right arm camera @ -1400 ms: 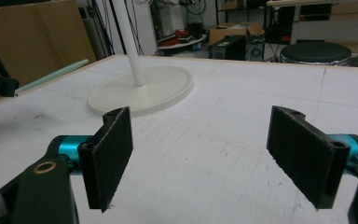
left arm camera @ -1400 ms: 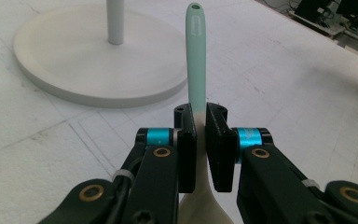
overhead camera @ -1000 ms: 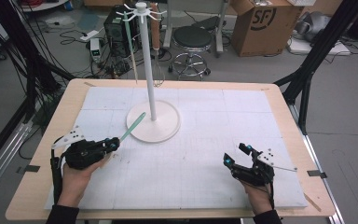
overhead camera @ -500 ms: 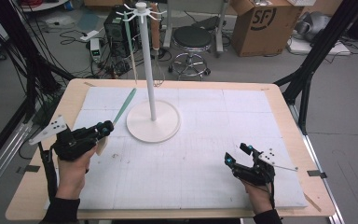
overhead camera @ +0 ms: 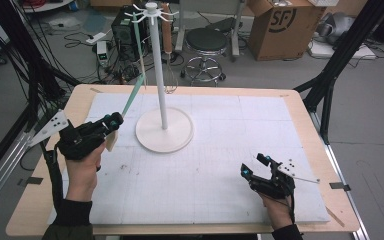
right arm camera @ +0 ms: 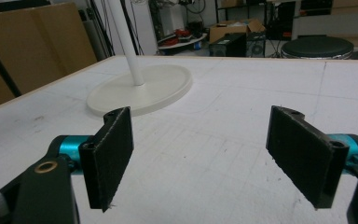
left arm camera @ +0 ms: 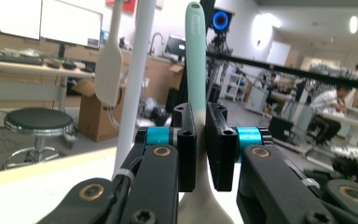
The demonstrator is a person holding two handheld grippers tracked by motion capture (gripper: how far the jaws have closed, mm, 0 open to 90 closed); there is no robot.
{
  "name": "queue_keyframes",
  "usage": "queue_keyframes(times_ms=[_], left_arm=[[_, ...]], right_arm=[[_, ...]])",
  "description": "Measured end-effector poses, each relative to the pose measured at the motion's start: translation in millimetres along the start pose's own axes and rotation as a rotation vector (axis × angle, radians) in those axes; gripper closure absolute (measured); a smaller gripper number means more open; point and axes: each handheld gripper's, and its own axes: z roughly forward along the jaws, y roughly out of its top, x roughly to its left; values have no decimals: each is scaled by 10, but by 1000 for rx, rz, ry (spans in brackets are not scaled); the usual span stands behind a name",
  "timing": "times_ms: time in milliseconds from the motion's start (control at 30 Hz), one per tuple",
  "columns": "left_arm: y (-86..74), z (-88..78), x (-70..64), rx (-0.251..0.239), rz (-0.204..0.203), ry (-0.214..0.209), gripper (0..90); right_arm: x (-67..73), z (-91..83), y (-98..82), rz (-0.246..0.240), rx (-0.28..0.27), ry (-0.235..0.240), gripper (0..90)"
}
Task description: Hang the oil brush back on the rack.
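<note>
My left gripper (overhead camera: 112, 122) is shut on a spatula (overhead camera: 132, 95) with a mint green handle and a cream blade, gripping near the neck. It hangs over the table's left side, and the handle points up and away toward the white rack pole (overhead camera: 159, 75). In the left gripper view the jaws pinch the spatula (left arm camera: 196, 56) upright, with the pole (left arm camera: 133, 84) just left of it. Another spatula (overhead camera: 139, 45) hangs from a hook at the rack's top (left arm camera: 108, 70). My right gripper (overhead camera: 254, 165) rests open at the front right, with nothing between its jaws (right arm camera: 209, 154).
The rack's round white base (overhead camera: 165, 132) stands mid-table on a white mat (overhead camera: 220, 150). A brown-handled whisk (overhead camera: 167, 35) hangs right of the pole. Beyond the far edge are a stool (overhead camera: 207, 42) and a cardboard box (overhead camera: 280, 25).
My left hand has risen with the spatula. Its handle swung from lying low by the base to pointing up beside the pole. The right gripper has kept still.
</note>
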Motion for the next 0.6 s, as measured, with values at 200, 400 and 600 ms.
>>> queue_keyframes(times_ms=[200,400,600], left_arm=[[125,74,-3,-77,-12,-6,833],[253,156,4,-108,3,-4,834],[341,180,21,-137,-6,-10,833]], right_arm=[[-18,11,5,4,-6,11,223],[-83,33,-13,22,3,5,222],[-121,11,-15,35,-9,1,222]])
